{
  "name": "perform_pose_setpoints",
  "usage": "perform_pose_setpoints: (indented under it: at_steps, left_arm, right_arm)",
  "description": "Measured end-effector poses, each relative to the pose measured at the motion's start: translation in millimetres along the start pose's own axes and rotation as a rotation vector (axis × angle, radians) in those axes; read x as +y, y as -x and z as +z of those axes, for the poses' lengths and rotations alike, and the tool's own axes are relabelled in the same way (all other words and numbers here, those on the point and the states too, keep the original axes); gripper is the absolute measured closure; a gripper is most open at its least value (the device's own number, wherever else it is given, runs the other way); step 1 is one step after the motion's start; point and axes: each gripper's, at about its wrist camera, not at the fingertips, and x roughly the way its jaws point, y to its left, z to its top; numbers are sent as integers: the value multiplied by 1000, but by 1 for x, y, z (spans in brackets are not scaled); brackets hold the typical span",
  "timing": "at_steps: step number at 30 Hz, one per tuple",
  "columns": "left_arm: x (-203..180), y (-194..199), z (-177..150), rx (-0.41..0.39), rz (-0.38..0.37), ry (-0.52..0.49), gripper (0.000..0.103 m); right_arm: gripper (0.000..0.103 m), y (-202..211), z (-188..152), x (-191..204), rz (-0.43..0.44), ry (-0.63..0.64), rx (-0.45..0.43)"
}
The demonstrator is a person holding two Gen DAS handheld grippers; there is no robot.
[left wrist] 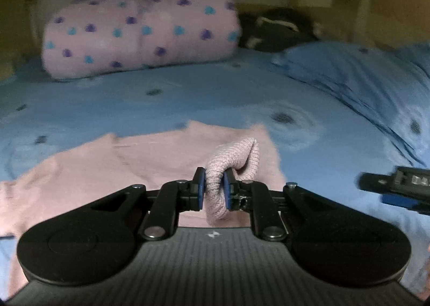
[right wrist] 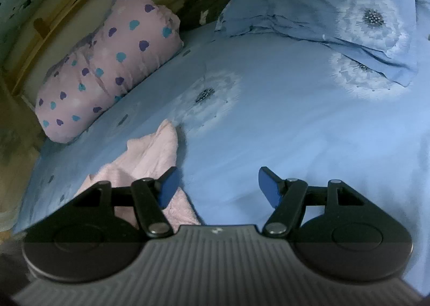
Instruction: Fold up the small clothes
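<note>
A small pink knitted garment [left wrist: 113, 161] lies spread on the blue bedsheet [left wrist: 188, 96]. My left gripper [left wrist: 214, 187] is shut on a bunched fold of this garment, and the knit bulges up and to the right between the blue pads. In the right wrist view the same pink garment [right wrist: 150, 153] lies at the lower left, partly under the left finger. My right gripper [right wrist: 217, 185] stands open above the bare sheet [right wrist: 295, 144] with nothing between its fingers. Its dark tip [left wrist: 397, 187] shows at the right edge of the left wrist view.
A pink pillow with blue and purple hearts [left wrist: 139, 34] lies at the far side by the wooden bed frame. A blue dandelion-print pillow [right wrist: 336, 10] sits at the right. A dark bundle with white marks [left wrist: 276, 29] lies between the two pillows.
</note>
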Motion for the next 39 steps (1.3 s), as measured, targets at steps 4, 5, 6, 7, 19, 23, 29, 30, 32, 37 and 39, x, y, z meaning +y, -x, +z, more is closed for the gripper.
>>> perform_pose_setpoints:
  at_steps: [4, 5, 6, 7, 19, 23, 29, 30, 32, 37, 39]
  left_arm:
    - [48, 5, -3, 4, 87, 40, 86]
    - [60, 6, -5, 9, 106, 52, 86]
    - [75, 6, -8, 18, 129, 65, 86]
    - [86, 6, -11, 26, 148, 72, 86]
    - [194, 9, -51, 130, 314, 109, 85]
    - [217, 16, -60, 144, 285, 184, 84]
    - [234, 30, -64, 129, 282, 240, 62]
    - [236, 32, -64, 121, 290, 242, 52]
    - [237, 34, -64, 108, 302, 233, 45]
    - [237, 29, -64, 104, 297, 214, 34]
    - [237, 23, -66, 113, 320, 194, 32]
  right_arm:
    - [35, -1, -2, 5, -1, 18, 2]
    - [35, -2, -2, 5, -2, 20, 4]
    - [35, -3, -3, 6, -2, 23, 6]
    - [35, -4, -3, 7, -1, 26, 9]
    - [35, -18, -14, 25, -19, 107, 54]
    - [35, -25, -19, 31, -30, 138, 76]
    - [35, -34, -25, 42, -27, 176, 106]
    - [35, -35, -26, 44, -29, 184, 110]
    - [35, -38, -28, 48, -28, 198, 117]
    - [35, -43, -34, 59, -23, 244, 136]
    - [35, -45, -36, 61, -25, 258, 143]
